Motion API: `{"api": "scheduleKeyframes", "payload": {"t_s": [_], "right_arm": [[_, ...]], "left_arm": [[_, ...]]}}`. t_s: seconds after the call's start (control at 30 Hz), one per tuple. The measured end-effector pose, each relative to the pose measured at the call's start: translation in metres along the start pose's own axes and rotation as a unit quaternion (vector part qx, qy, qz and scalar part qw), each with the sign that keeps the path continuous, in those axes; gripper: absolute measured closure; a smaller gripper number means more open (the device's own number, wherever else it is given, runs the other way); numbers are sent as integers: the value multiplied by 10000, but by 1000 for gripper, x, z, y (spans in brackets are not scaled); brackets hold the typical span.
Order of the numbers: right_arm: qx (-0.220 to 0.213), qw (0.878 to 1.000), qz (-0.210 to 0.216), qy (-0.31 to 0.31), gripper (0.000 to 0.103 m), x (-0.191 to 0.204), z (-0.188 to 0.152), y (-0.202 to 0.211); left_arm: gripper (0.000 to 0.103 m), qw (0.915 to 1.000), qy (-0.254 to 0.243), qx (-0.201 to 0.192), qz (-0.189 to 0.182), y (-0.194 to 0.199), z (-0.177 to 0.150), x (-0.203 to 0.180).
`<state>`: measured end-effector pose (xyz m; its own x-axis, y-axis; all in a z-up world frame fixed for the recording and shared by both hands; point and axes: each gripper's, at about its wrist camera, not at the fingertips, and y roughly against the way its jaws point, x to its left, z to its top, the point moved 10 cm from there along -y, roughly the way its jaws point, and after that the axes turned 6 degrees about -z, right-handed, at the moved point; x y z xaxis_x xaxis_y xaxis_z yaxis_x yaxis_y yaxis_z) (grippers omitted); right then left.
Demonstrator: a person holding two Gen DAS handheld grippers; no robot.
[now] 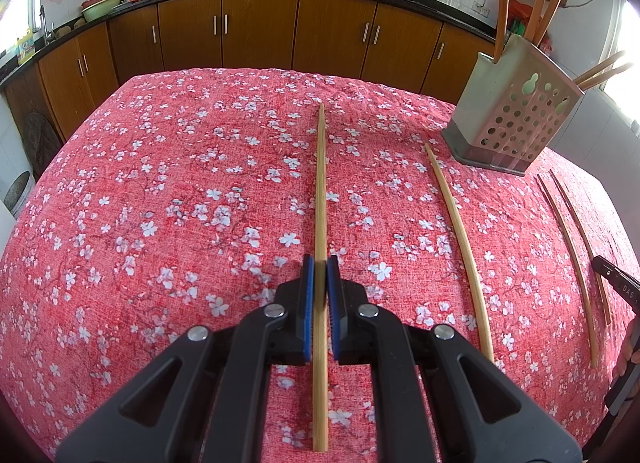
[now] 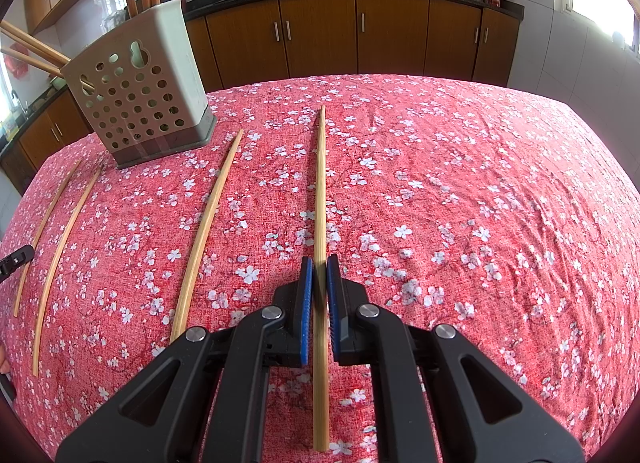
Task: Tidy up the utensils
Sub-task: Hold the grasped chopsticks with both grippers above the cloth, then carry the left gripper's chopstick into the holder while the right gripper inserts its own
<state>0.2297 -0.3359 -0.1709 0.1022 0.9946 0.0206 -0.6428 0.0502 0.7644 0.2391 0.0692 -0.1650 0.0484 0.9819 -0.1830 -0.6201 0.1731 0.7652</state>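
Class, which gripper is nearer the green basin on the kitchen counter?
Left. The green basin lies far ahead and to the left of the left gripper; the right gripper sits further right, so farther away.

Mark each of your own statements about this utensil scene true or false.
1. The left gripper has a chopstick between its fingers. True.
2. The utensil holder is empty. False: several long sticks stand in it.
3. The holder lies on its side. False: it stands upright on the tablecloth.
4. The tablecloth is red with white flowers. True.
5. The right gripper straddles a spoon. False: it straddles a bamboo chopstick.
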Motion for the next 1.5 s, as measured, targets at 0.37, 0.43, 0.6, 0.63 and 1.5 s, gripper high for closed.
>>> {"api": "scheduleKeyframes", "payload": {"t_s": [0.37, 0.43, 0.6, 0.63, 1.5], "right_arm": [[5, 10000, 31, -16, 94, 0, -2, 1], [5, 10000, 24, 27, 94, 0, -6, 5], [21, 9998, 186, -60, 95, -1, -14, 12], [22, 9997, 218, -86, 95, -1, -14, 12], [-1785, 9817, 454, -489, 96, -15, 80, 130]], "left_arm": [[94, 9999, -84, 18, 59, 1, -1, 0], [94, 9995, -259, 48, 191, 4, -6, -5], [95, 9990, -368, 66, 250, 11, -17, -12], [95, 9990, -374, 65, 254, 11, -17, -12], [96, 9826, -450, -1763, -369, 147, 90, -62]]}}
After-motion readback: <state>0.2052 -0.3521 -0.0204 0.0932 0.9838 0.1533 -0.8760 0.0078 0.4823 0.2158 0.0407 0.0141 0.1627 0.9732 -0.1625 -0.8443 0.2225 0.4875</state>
